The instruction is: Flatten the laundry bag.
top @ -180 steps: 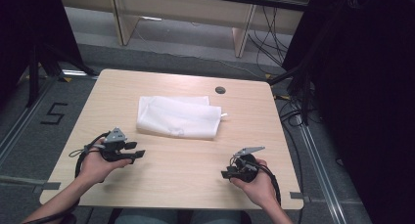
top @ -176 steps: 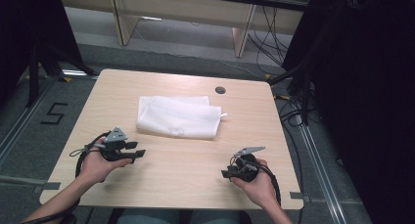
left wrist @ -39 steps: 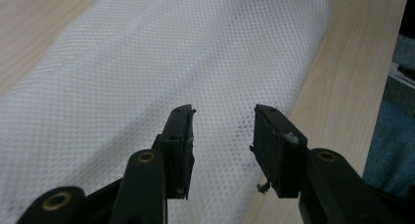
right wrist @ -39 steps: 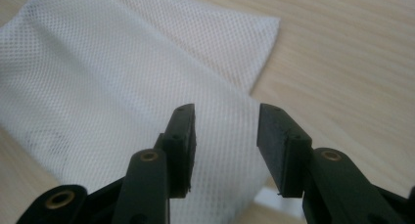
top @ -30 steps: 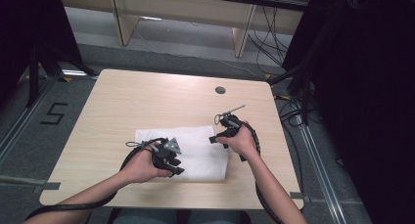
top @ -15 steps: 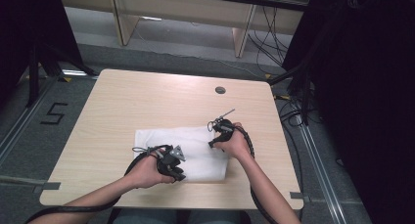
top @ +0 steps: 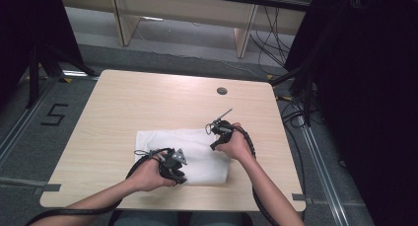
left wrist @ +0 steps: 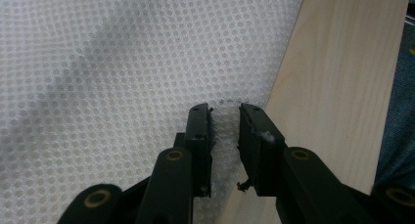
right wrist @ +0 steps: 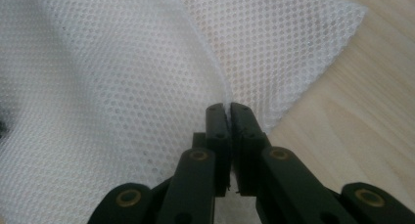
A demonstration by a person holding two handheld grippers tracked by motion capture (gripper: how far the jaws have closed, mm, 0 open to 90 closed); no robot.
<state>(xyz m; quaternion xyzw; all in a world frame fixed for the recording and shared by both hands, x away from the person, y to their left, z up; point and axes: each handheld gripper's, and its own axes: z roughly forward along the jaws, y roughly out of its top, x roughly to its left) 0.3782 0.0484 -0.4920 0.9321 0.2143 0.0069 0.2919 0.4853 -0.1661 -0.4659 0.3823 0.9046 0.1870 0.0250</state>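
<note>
A white mesh cloth (top: 192, 147) lies flat on the near half of the wooden table (top: 148, 102). My left gripper (top: 173, 168) is at the cloth's near edge. In the left gripper view its jaws (left wrist: 225, 111) stand a little apart with a raised fold of the cloth (left wrist: 122, 62) pinched between them, beside the bare wood (left wrist: 333, 87). My right gripper (top: 217, 135) is at the cloth's far right corner. In the right gripper view its jaws (right wrist: 229, 106) are shut on a ridge of the cloth (right wrist: 122, 87) near that corner.
A round cable hole (top: 222, 91) sits at the back of the table. The floor beside the table's left bears a painted 5 (top: 54, 115). Cables (top: 296, 112) trail off the right side, and desk legs (top: 244, 36) stand beyond the far edge.
Both grippers left the table's near corners and took hold of the cloth. Over the last second they drew it toward the near edge, the right gripper also sliding left.
</note>
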